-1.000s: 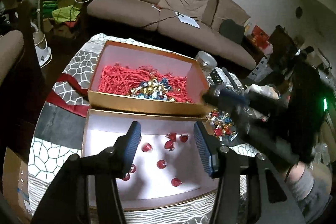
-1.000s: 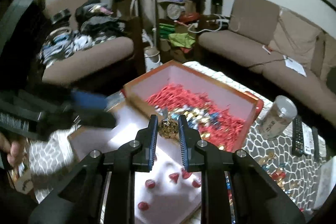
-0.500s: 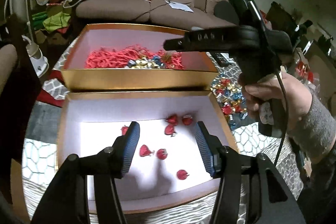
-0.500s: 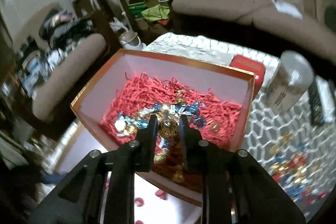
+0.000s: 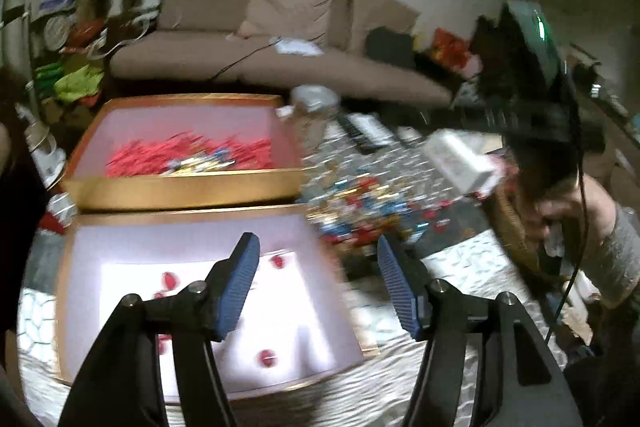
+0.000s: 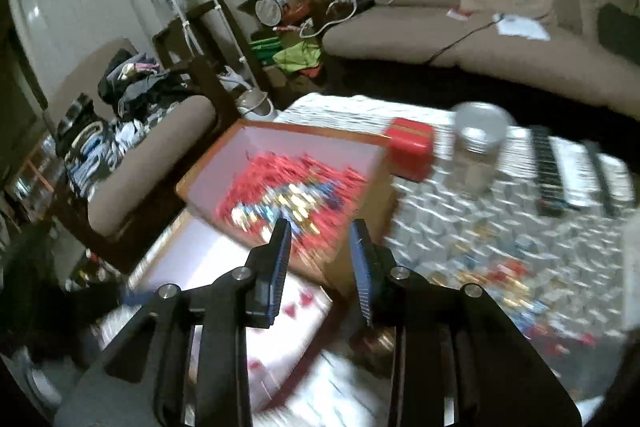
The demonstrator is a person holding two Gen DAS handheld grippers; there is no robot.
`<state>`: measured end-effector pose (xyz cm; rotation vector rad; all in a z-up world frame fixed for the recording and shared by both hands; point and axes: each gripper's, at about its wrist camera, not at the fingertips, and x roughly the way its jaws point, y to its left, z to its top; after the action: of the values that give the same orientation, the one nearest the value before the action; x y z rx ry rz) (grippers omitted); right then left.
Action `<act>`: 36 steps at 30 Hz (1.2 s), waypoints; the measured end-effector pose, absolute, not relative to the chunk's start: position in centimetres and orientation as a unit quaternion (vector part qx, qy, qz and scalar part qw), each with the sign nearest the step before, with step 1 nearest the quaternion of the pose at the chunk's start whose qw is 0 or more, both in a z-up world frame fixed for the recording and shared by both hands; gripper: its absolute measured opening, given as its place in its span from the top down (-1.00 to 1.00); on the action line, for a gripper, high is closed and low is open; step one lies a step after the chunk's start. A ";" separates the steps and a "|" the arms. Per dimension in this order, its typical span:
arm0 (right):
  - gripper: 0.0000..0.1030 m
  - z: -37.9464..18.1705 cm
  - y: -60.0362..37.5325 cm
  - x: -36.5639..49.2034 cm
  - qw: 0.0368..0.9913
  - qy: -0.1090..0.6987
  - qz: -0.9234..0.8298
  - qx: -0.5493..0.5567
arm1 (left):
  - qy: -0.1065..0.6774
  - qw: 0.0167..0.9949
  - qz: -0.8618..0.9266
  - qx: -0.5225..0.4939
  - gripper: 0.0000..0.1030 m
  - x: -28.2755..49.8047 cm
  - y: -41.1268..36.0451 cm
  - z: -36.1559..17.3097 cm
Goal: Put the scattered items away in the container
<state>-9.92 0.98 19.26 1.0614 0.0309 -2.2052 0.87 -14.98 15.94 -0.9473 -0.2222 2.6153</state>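
Gold box, pale inside, red shredded filling. Foil sweets red, blue, gold. Counter grey-white honeycomb pattern. Brown sofa. Tool pads blue, ribbed.

- Box: gold cardboard, slight sheen; red shredded paper inside.
- Sweets: shiny foil wrappers.
- Sofa: matt brown cloth.
- Jar: clear, glossy.
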 end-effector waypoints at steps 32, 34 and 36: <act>0.38 4.8 17.2 -6.1 0.242 0.037 -0.887 0.393 | -0.072 0.135 0.895 -0.420 -0.32 -6.8 -0.1 0.8; 0.38 4.3 17.0 -7.0 0.245 0.039 -0.884 0.396 | -0.074 0.132 0.894 -0.422 -0.31 -7.0 -0.2 0.8; 0.38 3.9 16.6 -8.0 0.240 0.051 -0.883 0.400 | -0.066 0.127 0.894 -0.425 -0.22 -7.4 0.0 0.7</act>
<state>-7.99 16.59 3.86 1.0957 0.1396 -2.4158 -7.45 0.03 0.75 -1.2361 -0.1908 2.6024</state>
